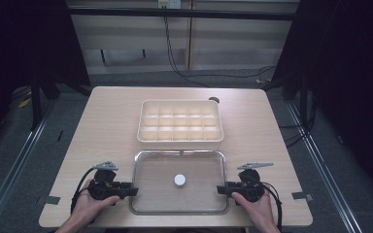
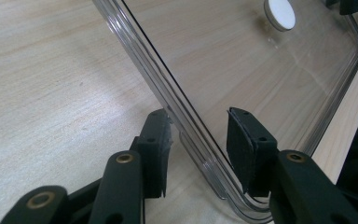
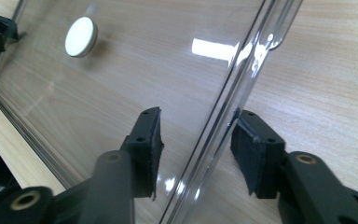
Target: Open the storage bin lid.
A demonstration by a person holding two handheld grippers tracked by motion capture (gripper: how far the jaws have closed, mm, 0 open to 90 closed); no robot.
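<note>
The wooden counter (image 1: 107,121) carries a cream compartment box (image 1: 180,124) at its middle, and between that box and the counter's near edge lies a clear lid (image 1: 179,182) with a white round knob (image 1: 179,180) at its centre. The person's hands come in from the near edge, each lying low and pointing inward toward the lid. The left claw (image 1: 132,191) is open with its jaws either side of the lid's left rim, and the right claw (image 1: 221,190) is open astride the right rim.

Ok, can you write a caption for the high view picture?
Two grippers, left and right, open at the ends of a clear lid, below a compartment box.
</note>
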